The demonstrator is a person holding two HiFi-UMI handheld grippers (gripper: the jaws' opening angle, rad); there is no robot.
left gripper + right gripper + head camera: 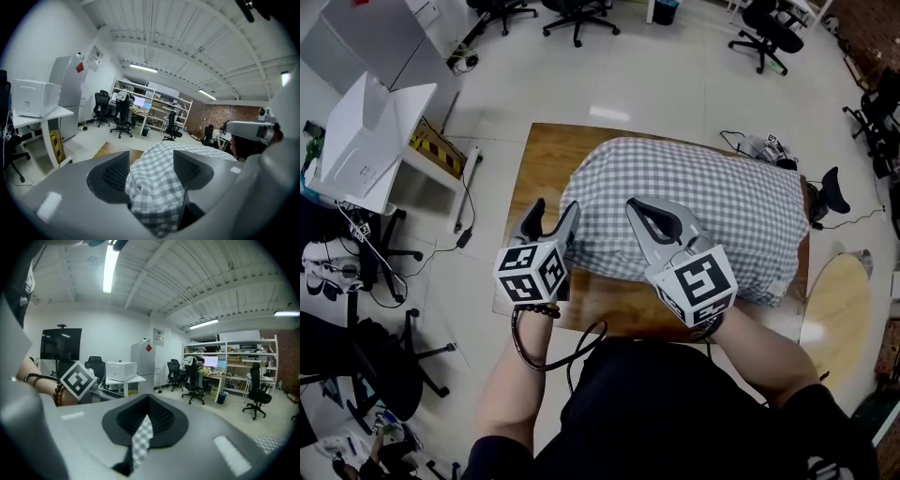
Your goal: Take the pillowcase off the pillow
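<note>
A pillow in a grey-and-white checked pillowcase (694,206) lies on the wooden table (546,155). My left gripper (555,208) is at the pillow's near left corner. In the left gripper view its jaws (151,161) stand open, with a bulge of the checked pillowcase (154,187) between them. My right gripper (639,208) is over the pillow's near edge. In the right gripper view it (147,406) is shut on a narrow fold of checked pillowcase (140,439) that hangs from between the pads.
A white desk with a white printer (366,131) stands to the left. Office chairs (577,14) are at the far side of the room. A round wooden board (836,309) lies on the floor at the right. Cables and a small device (769,147) sit past the table's far right corner.
</note>
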